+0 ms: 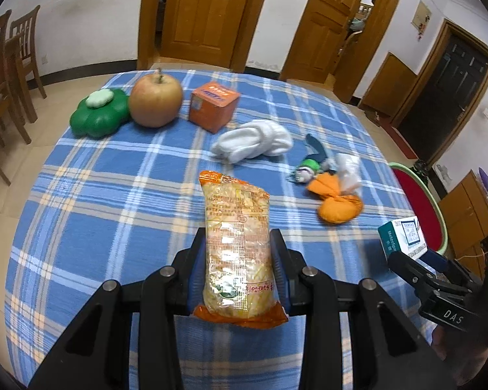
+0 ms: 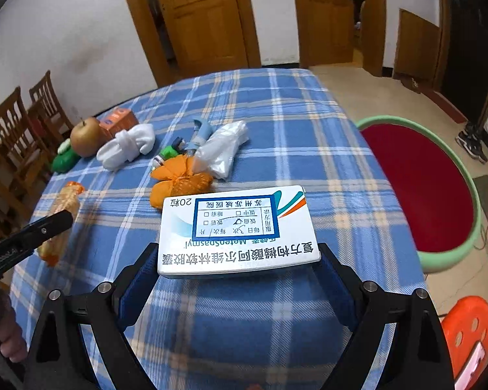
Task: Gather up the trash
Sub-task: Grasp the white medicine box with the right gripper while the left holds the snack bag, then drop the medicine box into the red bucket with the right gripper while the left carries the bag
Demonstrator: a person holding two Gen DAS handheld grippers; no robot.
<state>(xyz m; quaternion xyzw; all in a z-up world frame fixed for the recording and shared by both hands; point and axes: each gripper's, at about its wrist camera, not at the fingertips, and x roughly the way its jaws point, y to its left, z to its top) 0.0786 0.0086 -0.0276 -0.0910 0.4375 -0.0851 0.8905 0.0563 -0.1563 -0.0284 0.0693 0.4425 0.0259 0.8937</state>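
Apple (image 1: 155, 100) between green clover-shaped case (image 1: 99, 112) and orange box (image 1: 214, 105); rolled white socks (image 1: 253, 143) near.

One snack packet (image 1: 237, 247), one medicine box (image 2: 239, 232), one apple (image 1: 155, 100), one orange carton (image 1: 214, 105), one green clover-shaped container (image 1: 99, 113), one white sock bundle (image 1: 253, 143), one orange pouch (image 1: 336, 203), one plastic bag (image 2: 224, 149), two wooden chairs (image 1: 3, 65), one red basin (image 2: 419, 188)
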